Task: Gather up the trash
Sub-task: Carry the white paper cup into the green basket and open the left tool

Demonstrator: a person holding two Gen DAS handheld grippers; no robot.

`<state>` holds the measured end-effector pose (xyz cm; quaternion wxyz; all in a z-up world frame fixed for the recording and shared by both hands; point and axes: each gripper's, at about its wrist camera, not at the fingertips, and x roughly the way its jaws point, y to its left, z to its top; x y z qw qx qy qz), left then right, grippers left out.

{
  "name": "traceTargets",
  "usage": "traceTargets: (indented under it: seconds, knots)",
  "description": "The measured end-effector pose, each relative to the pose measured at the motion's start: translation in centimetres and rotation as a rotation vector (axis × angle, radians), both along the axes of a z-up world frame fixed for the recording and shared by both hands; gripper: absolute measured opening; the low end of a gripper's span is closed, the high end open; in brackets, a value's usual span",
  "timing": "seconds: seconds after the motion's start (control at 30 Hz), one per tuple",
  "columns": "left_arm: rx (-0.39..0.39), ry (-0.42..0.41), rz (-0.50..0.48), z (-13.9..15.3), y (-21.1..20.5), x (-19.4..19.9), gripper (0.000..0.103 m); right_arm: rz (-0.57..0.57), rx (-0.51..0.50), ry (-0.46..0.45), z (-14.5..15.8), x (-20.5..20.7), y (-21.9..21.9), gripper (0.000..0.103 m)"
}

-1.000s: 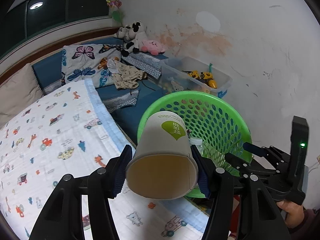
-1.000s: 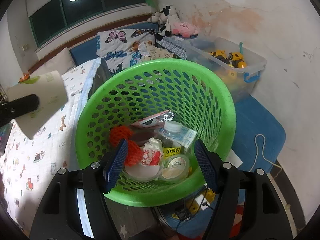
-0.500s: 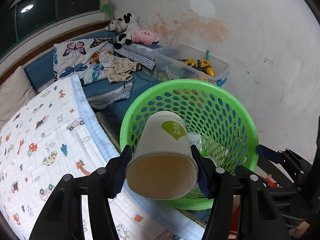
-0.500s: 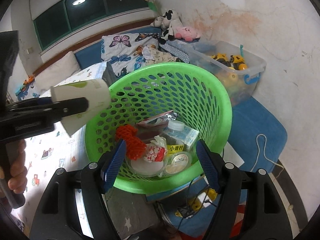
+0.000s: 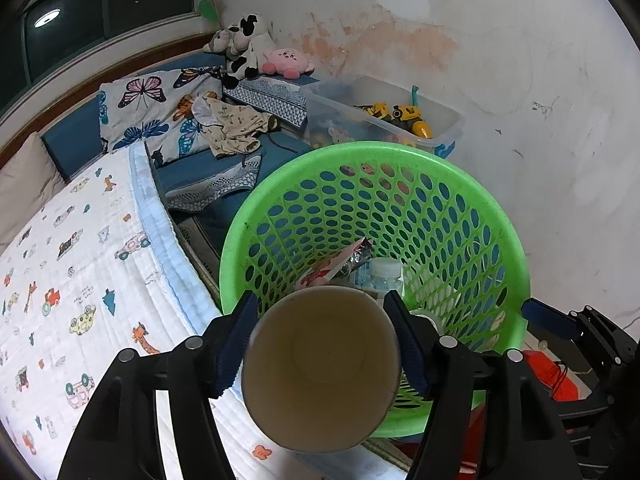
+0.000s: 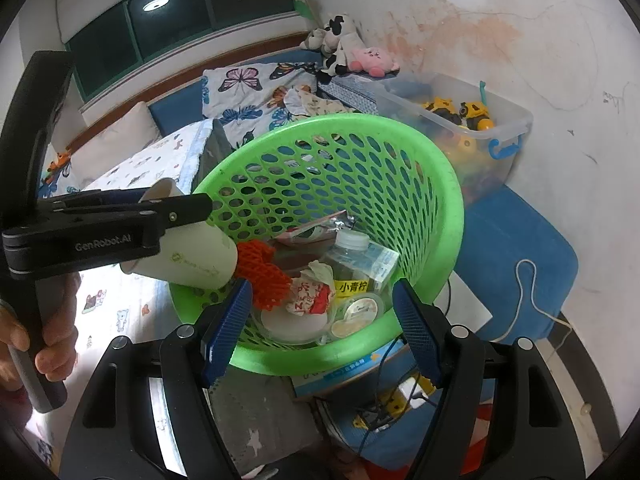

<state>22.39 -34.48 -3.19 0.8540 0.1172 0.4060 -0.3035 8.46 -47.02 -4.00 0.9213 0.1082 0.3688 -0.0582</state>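
The left gripper (image 5: 322, 340) has a paper cup (image 5: 322, 368) between its blue pads (image 5: 232, 344), mouth toward the camera, base pointing down toward the green basket (image 5: 500, 240). The jaws have just been opening, and the cup sits between them — whether the pads press its sides at this moment cannot be told from the left wrist view, since the cup's rim overlaps both pads. From the right wrist view the cup (image 6: 188, 256) is tilted, base lower than mouth, jutting over the basket's near-left rim (image 6: 192, 300), just beside an orange net (image 6: 264, 276) inside. A hand (image 6: 48, 332) grips the black handle of that gripper (image 6: 192, 208) at the left edge.

The right gripper (image 6: 320, 328) has its fingers spread with nothing pinched; its jaws have also just been opening. The basket's front rim lies between the two blue pads (image 6: 226, 328) in the picture (below and beyond them, as far as the fisheye lets one judge), not touched.

Inside the basket: a clear bottle (image 6: 360, 256) with a yellow label, a foil wrapper (image 6: 316, 228), a crumpled red-and-white wrapper (image 6: 312, 296), and two round lids (image 6: 360, 308) on the bottom.

The basket stands beside a bed with a cartoon-print quilt (image 5: 80, 260). Behind it — a clear bin (image 5: 384, 116) of yellow toys against the stained wall, and plush toys (image 5: 256, 52) on a ledge.
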Motion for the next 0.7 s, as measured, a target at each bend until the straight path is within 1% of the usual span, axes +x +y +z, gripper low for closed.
traceTargets:
  seconds: [0.2, 0.27, 0.43, 0.6, 0.7]
  knots:
    - [-0.011, -0.006, 0.002, 0.3, 0.5, -0.2, 0.067, 0.004, -0.002, -0.01, 0.5, -0.1, 0.2, 0.073]
    - [-0.013, -0.013, 0.006, 0.5, 0.7, -0.4, 0.07, 0.005, -0.003, -0.013, 0.6, -0.2, 0.4, 0.073]
    - [-0.022, -0.026, 0.018, 1.2, 1.5, -0.8, 0.071, 0.005, -0.006, -0.016, 0.8, -0.5, 0.7, 0.073]
    - [-0.033, -0.054, 0.035, 2.1, 2.9, -1.5, 0.077, 0.01, -0.005, -0.026, 1.2, -1.1, 1.3, 0.073]
    - [-0.039, -0.069, 0.051, 2.6, 4.1, -2.1, 0.081, 0.016, -0.005, -0.033, 1.5, -1.4, 1.8, 0.076]
